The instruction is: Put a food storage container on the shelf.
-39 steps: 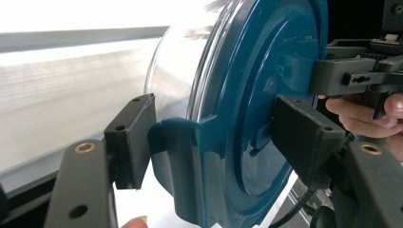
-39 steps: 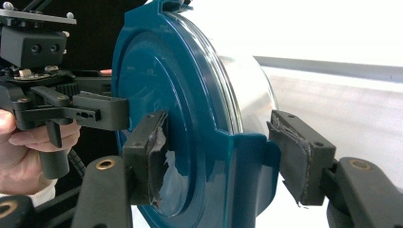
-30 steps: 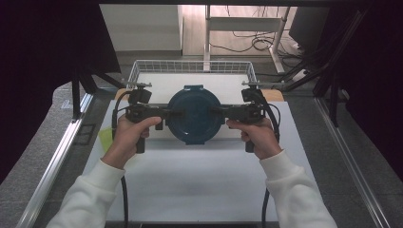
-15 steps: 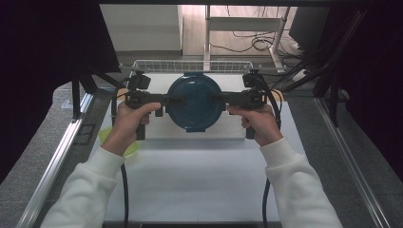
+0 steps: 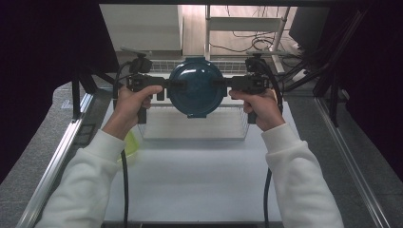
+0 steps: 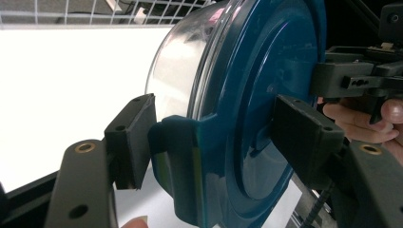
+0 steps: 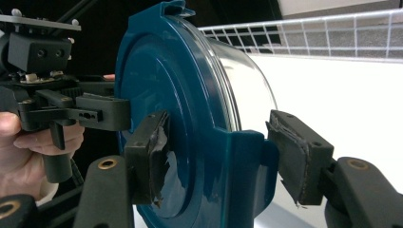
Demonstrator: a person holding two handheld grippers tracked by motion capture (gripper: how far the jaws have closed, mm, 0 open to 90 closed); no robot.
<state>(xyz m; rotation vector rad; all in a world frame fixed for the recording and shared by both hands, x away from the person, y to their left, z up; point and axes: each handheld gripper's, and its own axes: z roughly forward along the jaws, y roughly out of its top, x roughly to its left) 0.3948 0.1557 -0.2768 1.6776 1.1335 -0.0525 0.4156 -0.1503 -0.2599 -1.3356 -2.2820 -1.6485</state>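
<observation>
Hanging between the left hand-held gripper (image 5: 167,83) and right hand-held gripper (image 5: 227,83), each clamped on a side latch, a round clear container (image 5: 197,88) with dark-blue lid is above the wire basket (image 5: 195,128).

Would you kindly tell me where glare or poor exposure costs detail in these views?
High view: dark, underexposed sides; the white table top reads evenly. Left gripper view: the table blows out to blank white behind the round clear container with a dark blue lid, whose clear wall carries reflections. Right gripper view: table likewise overexposed.
</observation>
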